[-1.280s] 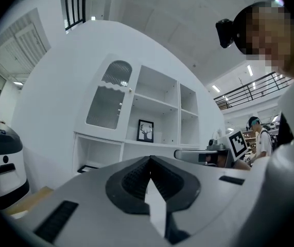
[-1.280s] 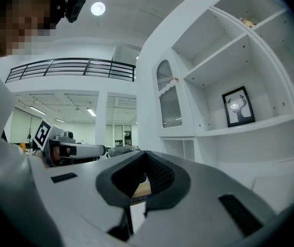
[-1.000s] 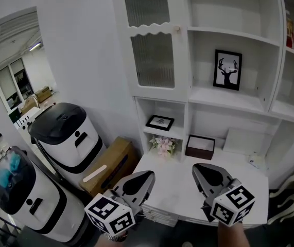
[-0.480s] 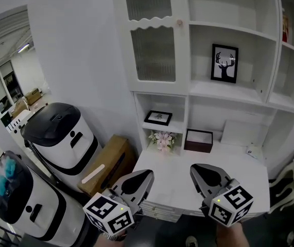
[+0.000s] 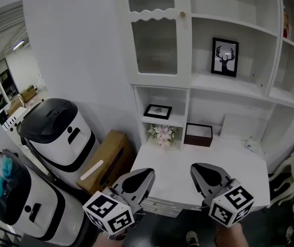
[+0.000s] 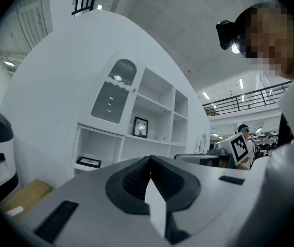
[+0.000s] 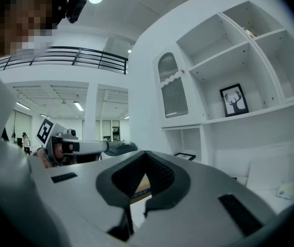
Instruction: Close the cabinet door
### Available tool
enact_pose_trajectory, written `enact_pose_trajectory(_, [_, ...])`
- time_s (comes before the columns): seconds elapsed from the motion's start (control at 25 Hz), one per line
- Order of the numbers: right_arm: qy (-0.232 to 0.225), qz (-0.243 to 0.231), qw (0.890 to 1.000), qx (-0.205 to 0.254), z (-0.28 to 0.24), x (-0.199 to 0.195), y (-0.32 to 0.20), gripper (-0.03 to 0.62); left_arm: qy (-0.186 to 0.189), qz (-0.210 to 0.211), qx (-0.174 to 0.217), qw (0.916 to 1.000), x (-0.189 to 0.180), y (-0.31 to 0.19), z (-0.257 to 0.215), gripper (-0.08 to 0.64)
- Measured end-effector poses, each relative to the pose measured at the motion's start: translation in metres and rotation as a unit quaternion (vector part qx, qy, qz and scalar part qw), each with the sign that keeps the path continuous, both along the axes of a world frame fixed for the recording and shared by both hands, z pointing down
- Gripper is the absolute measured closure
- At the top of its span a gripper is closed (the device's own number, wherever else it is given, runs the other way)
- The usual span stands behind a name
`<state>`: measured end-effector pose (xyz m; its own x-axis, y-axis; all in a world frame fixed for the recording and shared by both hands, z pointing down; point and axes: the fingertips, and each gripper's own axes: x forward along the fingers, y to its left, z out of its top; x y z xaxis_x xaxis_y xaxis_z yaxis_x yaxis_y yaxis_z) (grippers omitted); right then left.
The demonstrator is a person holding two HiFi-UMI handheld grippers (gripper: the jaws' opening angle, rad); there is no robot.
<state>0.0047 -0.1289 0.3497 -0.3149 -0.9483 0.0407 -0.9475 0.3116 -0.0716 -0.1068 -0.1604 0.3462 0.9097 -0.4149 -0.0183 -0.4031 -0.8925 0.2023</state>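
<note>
The white cabinet door has ribbed glass panes and a small round knob. It is at the upper left of the shelf unit and looks flush with the frame. It also shows in the left gripper view as the door and in the right gripper view as the door. My left gripper and right gripper hang side by side low in front of the desk, far below the door. Both are shut with nothing between the jaws. The shut left gripper and shut right gripper point level toward the shelves.
A deer picture, a small framed print, flowers and a dark box sit on the shelves above the white desk. Two white-and-black machines and a cardboard box stand at the left.
Both grippers have drawn back and sunk a little from the desk, still shut. More of the desk's front edge and the floor now shows in the head view.
</note>
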Motion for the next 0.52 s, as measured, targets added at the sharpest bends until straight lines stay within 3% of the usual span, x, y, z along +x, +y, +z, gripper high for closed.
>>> enact_pose_trajectory(0.52, [0.007,-0.003,1.000,0.004,-0.005,-0.015,0.015,0.588,0.007,-0.003,0.004,1.0000,-0.016,0.015,-0.005,0.555])
